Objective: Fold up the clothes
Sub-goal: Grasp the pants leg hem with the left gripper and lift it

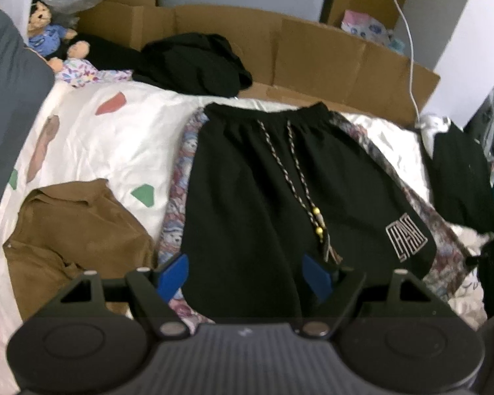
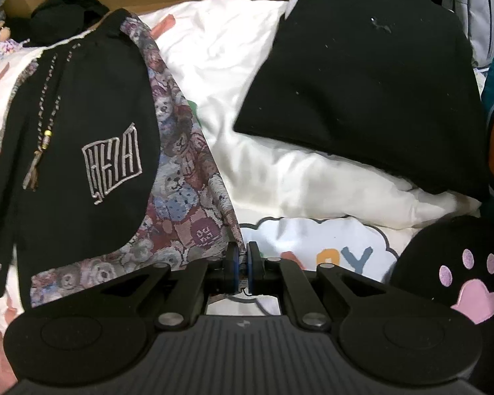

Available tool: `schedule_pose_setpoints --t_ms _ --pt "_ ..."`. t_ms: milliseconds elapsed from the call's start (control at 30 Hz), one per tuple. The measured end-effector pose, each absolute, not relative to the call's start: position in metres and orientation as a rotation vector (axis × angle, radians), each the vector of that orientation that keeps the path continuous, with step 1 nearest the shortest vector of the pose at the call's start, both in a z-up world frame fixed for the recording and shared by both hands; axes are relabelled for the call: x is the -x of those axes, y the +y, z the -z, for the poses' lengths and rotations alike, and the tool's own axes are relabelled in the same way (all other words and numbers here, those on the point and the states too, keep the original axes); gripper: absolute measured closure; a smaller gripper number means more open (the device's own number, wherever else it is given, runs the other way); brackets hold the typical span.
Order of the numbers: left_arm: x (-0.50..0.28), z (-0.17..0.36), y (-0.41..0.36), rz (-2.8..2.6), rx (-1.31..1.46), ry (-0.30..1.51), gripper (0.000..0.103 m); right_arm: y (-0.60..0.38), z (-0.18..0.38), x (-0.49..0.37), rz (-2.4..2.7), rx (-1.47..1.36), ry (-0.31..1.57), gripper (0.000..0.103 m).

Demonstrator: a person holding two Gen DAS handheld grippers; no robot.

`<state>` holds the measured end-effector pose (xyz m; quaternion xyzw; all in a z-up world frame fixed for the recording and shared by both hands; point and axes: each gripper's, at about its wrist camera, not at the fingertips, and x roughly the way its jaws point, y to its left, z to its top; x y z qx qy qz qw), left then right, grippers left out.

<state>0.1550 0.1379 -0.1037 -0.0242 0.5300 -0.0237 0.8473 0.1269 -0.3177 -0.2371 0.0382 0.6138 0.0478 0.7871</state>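
Black shorts (image 1: 273,197) are laid flat on bear-print fabric (image 2: 187,197), ready for folding, ahead of the spread left gripper (image 1: 245,278). That fabric's corner is pinched by the right gripper (image 2: 243,263), pressed together, probably for straightening.

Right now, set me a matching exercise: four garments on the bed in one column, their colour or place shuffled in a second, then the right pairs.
Things:
1. shorts
2. shirt
3. teddy-bear cloth
4. sweater

Descriptions:
A. brown, crumpled left of the shorts
B. patterned, lying under the shorts
C. black, with a cord and a stitched logo
D. black, plain, on the white quilt

Pairs: 1-C, 2-A, 3-B, 4-D
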Motion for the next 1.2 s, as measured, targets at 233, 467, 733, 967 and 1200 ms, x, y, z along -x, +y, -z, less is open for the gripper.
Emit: schedule_pose_setpoints --t_ms 233,467,733,967,1200 --pt "-0.152 0.128 0.090 0.150 0.005 1.181 0.024 -0.322 0.263 -0.129 -0.082 -0.096 1.340 0.098" --pt "-0.142 0.166 0.043 0.205 0.040 1.267 0.024 -0.337 0.274 -0.130 -0.087 -0.228 1.337 0.097" --pt "-0.125 0.216 0.009 0.145 0.185 1.349 0.024 -0.346 0.261 -0.118 -0.101 -0.321 1.281 0.091" --pt "-0.115 0.241 0.007 0.086 0.309 1.379 0.027 -0.355 0.264 -0.114 -0.093 -0.375 1.271 0.069" --pt "-0.106 0.271 0.000 0.089 0.366 1.430 0.044 -0.360 0.273 -0.111 -0.100 -0.426 1.264 0.069"
